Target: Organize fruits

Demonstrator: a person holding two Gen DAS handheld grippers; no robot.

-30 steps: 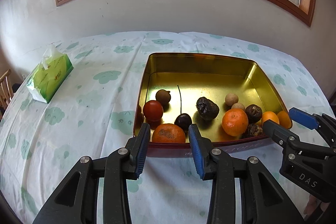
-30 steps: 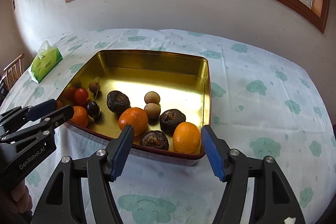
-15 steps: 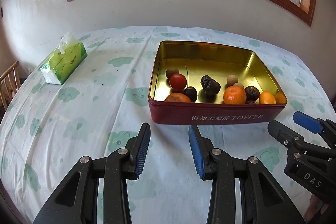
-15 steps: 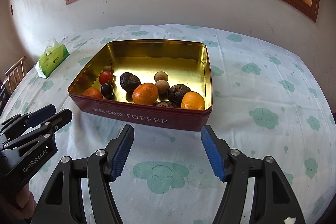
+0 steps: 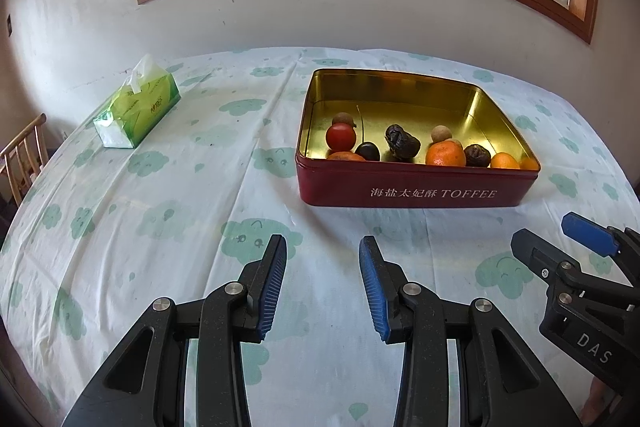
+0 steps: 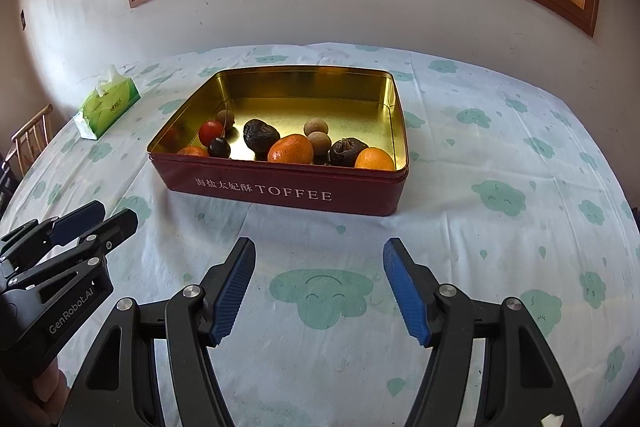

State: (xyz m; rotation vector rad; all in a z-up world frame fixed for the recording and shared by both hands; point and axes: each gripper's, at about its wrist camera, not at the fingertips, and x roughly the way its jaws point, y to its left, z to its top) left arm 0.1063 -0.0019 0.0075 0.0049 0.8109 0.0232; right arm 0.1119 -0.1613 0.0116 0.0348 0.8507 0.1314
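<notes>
You see a dark red tin (image 6: 280,183) with white lettering and a gold inside; in it, orange mandarins (image 6: 291,149) and a red tomato (image 6: 211,132). Under it, a white tablecloth (image 6: 500,155) with green clouds.

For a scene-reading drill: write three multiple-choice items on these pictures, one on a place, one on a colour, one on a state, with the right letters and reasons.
1. Where does the tissue pack lie?
A. inside the tin
B. on the tablecloth, left of the tin
C. on the window sill

2. What colour is the outside wall of the toffee tin?
A. dark red
B. green
C. white

3. What does the right tool hold?
A. a mandarin
B. the tin's rim
C. nothing, its jaws stand open

Answers:
1 B: the green pack sits on the tablecloth apart from the tin, toward the left edge.
2 A: the lettered wall is dark red, only the inside is gold.
3 C: bare cloth shows between its blue pads; every mandarin lies in the tin.
</notes>
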